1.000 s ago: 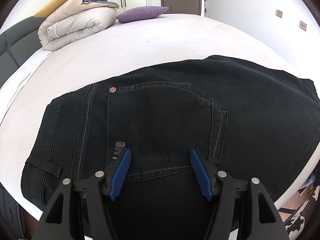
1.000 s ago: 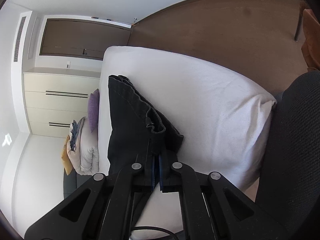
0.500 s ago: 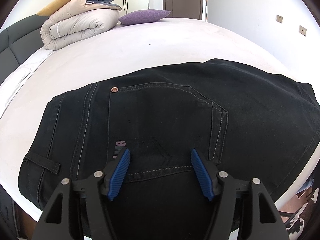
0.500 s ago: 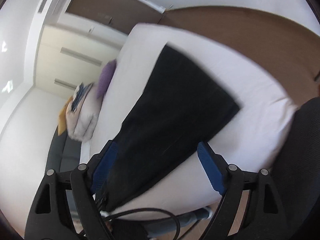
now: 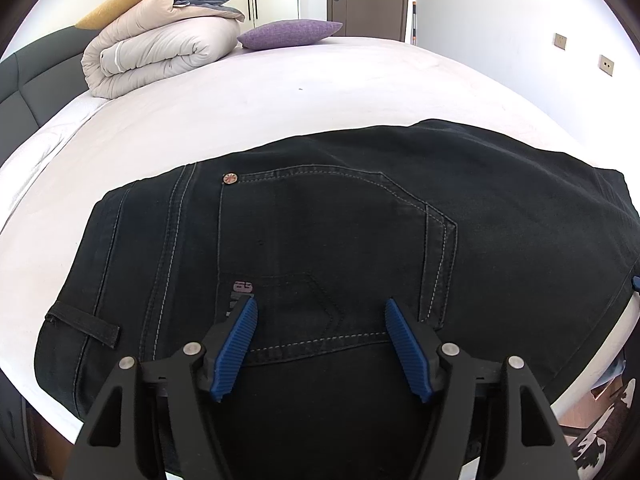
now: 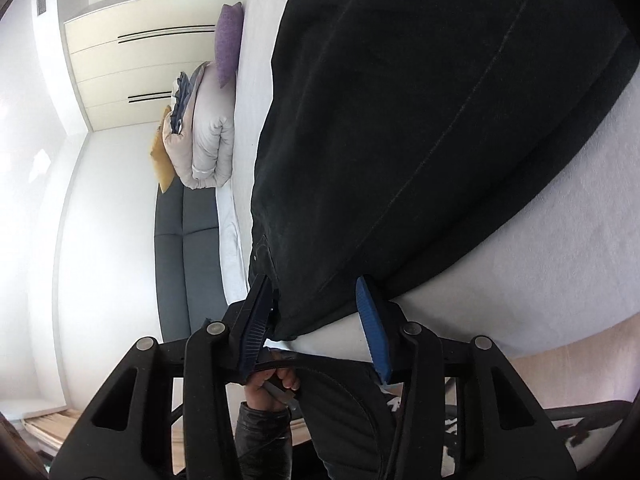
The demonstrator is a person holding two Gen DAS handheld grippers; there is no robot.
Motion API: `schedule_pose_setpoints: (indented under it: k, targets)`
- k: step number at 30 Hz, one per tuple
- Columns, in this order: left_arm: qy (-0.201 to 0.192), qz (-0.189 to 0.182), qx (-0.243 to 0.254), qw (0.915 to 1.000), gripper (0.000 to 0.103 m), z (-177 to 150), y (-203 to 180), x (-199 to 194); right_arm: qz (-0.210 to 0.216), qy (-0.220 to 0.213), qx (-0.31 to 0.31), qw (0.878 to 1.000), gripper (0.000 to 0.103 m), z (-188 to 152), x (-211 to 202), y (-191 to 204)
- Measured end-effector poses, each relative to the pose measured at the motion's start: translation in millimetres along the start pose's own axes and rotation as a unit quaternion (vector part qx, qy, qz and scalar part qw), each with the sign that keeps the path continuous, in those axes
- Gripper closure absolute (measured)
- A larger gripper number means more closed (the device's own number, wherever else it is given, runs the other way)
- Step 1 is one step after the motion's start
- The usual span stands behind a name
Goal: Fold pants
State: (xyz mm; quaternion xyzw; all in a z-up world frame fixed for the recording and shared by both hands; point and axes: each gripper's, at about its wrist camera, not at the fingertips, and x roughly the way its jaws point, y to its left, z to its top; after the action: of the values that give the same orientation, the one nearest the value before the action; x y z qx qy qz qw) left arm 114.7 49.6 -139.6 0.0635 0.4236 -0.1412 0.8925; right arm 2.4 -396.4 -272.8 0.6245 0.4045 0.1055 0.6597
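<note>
Black pants (image 5: 340, 240) lie folded flat on the white bed (image 5: 280, 92), back pocket up, waist at the left. My left gripper (image 5: 320, 336) is open and empty just above the pocket's lower seam. In the right wrist view, rolled sideways, the pants (image 6: 420, 120) fill the top. My right gripper (image 6: 316, 316) is open, its blue pads standing either side of the near edge of the pants, close above the fabric.
A rolled beige duvet (image 5: 160, 52) and a purple pillow (image 5: 290, 34) sit at the far side of the bed. A grey headboard (image 5: 20, 88) is at the left. The bed edge and floor (image 5: 600, 412) lie near right. A hand (image 6: 272, 388) shows below the right gripper.
My right gripper let go of the pants edge, opened wide and moved close over the pants. My left gripper stayed open and drew back slightly over the pocket.
</note>
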Motion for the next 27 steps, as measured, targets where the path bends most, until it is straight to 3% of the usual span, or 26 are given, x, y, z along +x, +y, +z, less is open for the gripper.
schedule_pose_setpoints:
  k: [14,24,27]
  targets:
    - [0.0,0.001,0.001,1.0,0.033,-1.0,0.4,-0.9,-0.001,0.033,0.011,0.999,0.059,-5.8,11.6,0.0]
    - [0.0,0.002,0.002,1.0,0.033,-1.2,0.3,-1.3,0.001,0.032,0.009,0.999,0.059,5.4,15.8,1.0]
    - [0.0,0.001,0.001,1.0,0.033,-1.7,0.9,-2.0,-0.003,0.028,0.004,1.0,0.073,8.6,19.0,1.5]
